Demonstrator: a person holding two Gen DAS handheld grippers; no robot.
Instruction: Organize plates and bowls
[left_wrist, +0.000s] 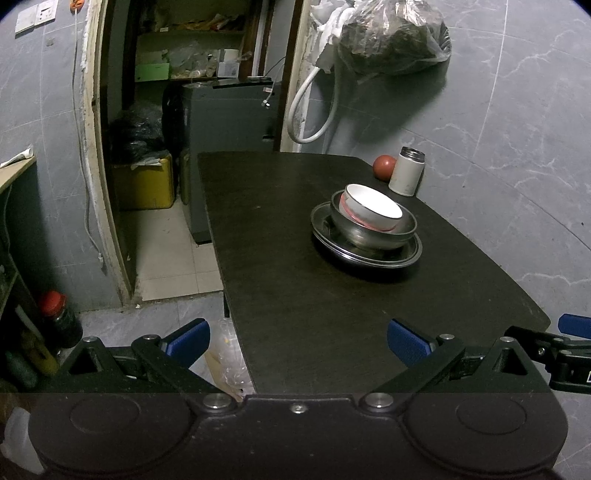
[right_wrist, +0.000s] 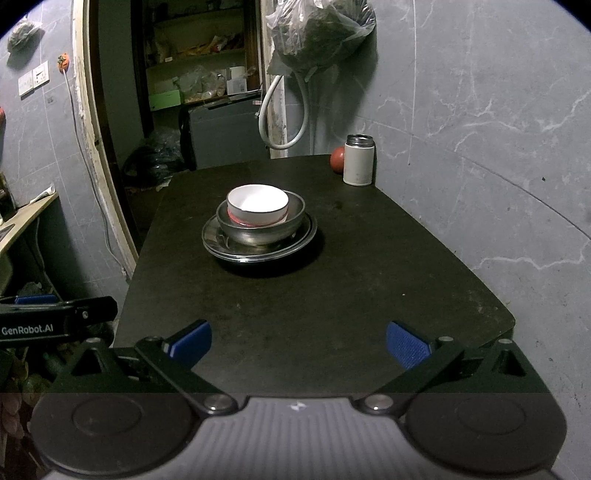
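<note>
Steel is stacked on the dark table in the left wrist view: a white bowl is seated inside a steel bowl, and that is set on steel plates, toward the far right part of the tabletop. A white flask and a red ball are seen by the far right corner, against the wall. The left gripper is held wide open at the near edge, nothing between its blue pads, well apart from the stack. A part of the right gripper is glimpsed at the right edge.

Over to the right wrist view: the same stack is seen closer to the middle of the table, white bowl tilted slightly in the steel bowl, plates underneath. The right gripper is spread fully and empty too, held back at the near edge.

The stacking step is judged to be done or nearly so, with everything already nested. If anything is called for next, a straight reach forward is needed, jaws kept wide for a rim, and the tilted white bowl may need to be settled flat.
</note>
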